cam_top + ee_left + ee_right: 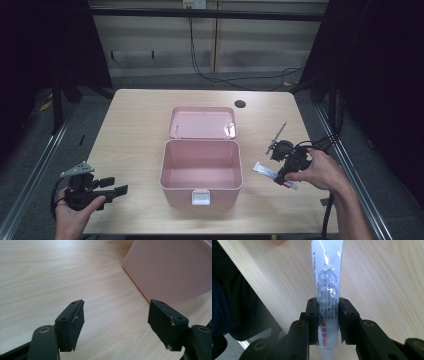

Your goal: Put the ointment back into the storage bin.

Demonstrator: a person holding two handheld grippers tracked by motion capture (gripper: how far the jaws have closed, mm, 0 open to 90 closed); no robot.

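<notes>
Clamping down, the right gripper (329, 322) has its jaws closed on the tube (328, 287), low on the table (135, 130) just right of the open pink box (201, 172). Best now: lift level and carry it gently over the rim. Left gripper (116, 326) waits wide open, empty.

The tube (327, 290) runs off the top and bottom edges of the right gripper view, small print's unreadable. The pink box (172, 267) is cut off upper right in the left gripper view.
</notes>
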